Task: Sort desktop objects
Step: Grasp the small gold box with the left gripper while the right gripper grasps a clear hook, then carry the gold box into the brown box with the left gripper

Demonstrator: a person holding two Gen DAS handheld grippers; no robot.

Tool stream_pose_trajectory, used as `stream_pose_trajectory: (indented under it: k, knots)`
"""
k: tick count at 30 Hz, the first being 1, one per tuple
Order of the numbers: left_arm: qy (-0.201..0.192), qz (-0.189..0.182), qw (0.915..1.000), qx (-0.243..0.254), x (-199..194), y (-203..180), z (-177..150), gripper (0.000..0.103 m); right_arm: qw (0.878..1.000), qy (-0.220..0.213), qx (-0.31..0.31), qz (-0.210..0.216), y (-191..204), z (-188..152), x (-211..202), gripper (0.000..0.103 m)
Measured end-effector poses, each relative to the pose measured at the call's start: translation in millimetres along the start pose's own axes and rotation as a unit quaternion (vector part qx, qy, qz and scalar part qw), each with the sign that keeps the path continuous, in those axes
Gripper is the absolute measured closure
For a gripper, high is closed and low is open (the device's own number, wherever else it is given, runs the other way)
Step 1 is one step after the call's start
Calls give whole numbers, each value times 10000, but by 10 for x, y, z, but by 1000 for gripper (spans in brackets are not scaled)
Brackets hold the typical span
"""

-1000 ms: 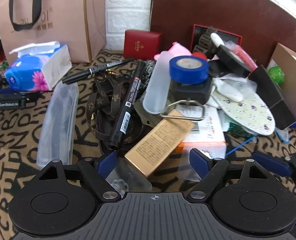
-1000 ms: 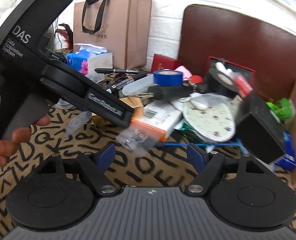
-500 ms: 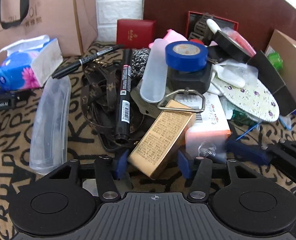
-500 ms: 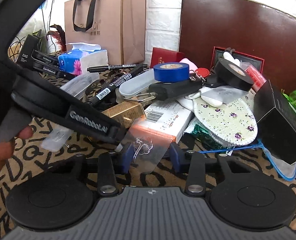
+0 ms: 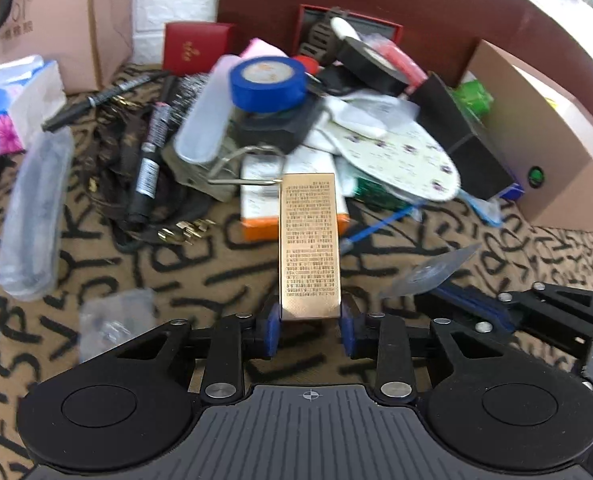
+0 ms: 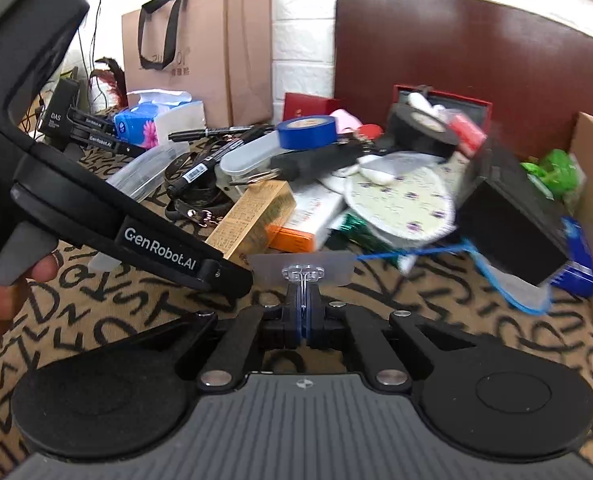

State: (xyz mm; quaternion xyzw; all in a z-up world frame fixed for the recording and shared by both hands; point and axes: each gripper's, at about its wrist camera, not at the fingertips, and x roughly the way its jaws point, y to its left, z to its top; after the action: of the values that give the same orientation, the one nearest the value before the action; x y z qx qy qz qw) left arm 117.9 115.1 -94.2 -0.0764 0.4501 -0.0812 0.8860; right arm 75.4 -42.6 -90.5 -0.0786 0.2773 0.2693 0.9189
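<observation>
The box (image 5: 310, 246) sits between the left gripper (image 5: 309, 330) fingers, reaching forward toward the pile. Ahead lies the tape (image 5: 268, 84) on the pile; ahead-left, the marker (image 5: 149, 160) and case (image 5: 30, 216). The hook (image 6: 302, 270) stands clamped in the right gripper (image 6: 303, 314), with the insole (image 6: 400, 200) ahead-right of it.

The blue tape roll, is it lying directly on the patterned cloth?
No, the blue tape roll sits on top of a black object in the pile.
</observation>
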Motion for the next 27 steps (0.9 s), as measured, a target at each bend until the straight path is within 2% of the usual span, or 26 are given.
stream_pose_trajectory:
  k: [4,8,9,10,11,13,15,18,19,21,24,27]
  knots:
    - [127,-318,9994,39,-56,-131,-104,74,9999,-57,24,-102,-110,-55,-270,100]
    - [206,-213,9992,250,-70,-296,-196,74,9993,94,-163,-324,-193,-130,-532,100]
    - [179,-140,9994,272,-58,-332,-189,70,9989,147,-208,-384,-212,-153,-569,100]
    - [152,-98,9995,249,-44,-349,-177,55,9985,198,-240,-445,-230,-175,-587,100]
    - [113,-49,9997,192,-25,-368,-154,55,9982,217,-245,-505,-248,-194,-582,100]
    - [73,81,9998,149,19,-403,-101,46,9980,249,-174,-548,-277,-222,-538,100]
    - [56,161,9997,189,58,-444,-57,42,9983,244,-122,-515,-291,-247,-485,100]
    - [60,260,9994,240,129,-469,-12,43,9985,205,-85,-504,-299,-260,-386,100]
    - [69,282,9992,259,149,-471,-4,48,9986,196,-54,-498,-307,-260,-353,100]
    - [83,354,9987,347,150,-484,5,73,9987,161,13,-475,-323,-259,-312,100]
    - [115,348,9988,338,150,-479,9,73,9989,104,57,-448,-337,-251,-275,100]
    - [75,398,9987,297,165,-490,1,58,9991,79,88,-419,-348,-248,-258,100]
